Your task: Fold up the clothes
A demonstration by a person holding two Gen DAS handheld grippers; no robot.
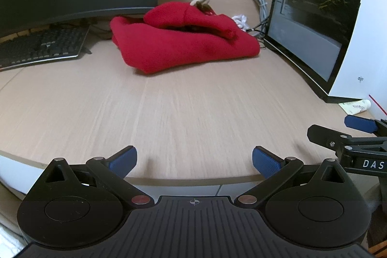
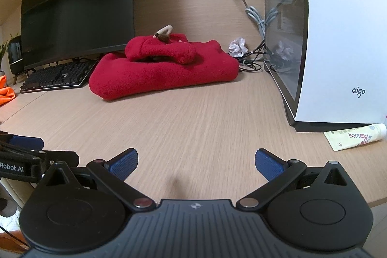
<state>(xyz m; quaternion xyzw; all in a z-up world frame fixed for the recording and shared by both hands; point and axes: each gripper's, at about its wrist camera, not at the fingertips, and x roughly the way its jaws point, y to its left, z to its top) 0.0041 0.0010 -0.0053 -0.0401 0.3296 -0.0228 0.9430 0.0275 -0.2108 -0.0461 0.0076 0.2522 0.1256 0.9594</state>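
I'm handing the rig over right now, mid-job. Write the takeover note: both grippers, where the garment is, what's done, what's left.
Left gripper: open, nothing between its fingers, hanging over the near edge of the desk.
Right gripper: open, holding nothing, also at the near edge, beside the left one.
Red garment: at the back of the desk, between the keyboard and the white computer case, clear of both grippers.
Done: the garment lies in a folded bundle, with a rolled part resting on top.
Left: an orange cloth shows at the far left edge; whether it needs folding I cannot tell.
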